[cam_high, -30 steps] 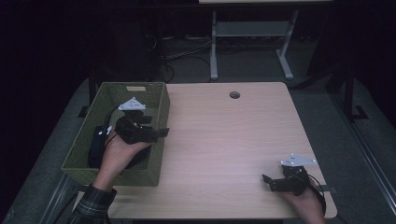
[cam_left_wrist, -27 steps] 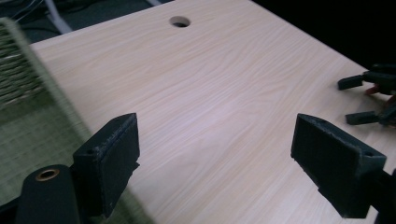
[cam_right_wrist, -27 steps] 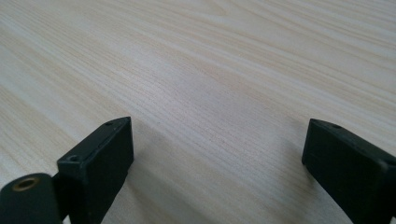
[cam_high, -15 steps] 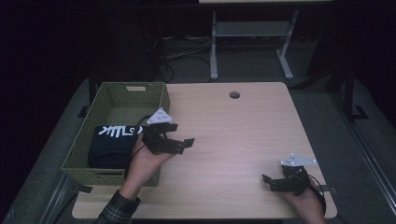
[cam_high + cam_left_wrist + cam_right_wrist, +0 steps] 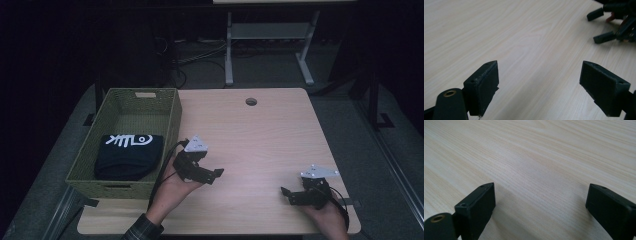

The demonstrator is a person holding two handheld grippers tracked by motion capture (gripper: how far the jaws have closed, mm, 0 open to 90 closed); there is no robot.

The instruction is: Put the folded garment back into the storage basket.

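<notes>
A green woven basket stands on the left part of the wooden table. Inside it lies a folded black garment with a white print. My left gripper hovers over the table just right of the basket, open and empty; in the left gripper view its jaws stand wide apart over bare wood. My right gripper rests near the table's front right edge, open with nothing between its jaws. The right gripper's tips also appear far off in the left gripper view.
A round cable hole sits near the table's far edge. Behind the table stands a white metal frame with cables on the dark floor. Grey floor mats flank the table on both sides.
My left gripper has left the basket and moved right, over the table. The black garment now lies uncovered in the basket. The right gripper has stayed put.
</notes>
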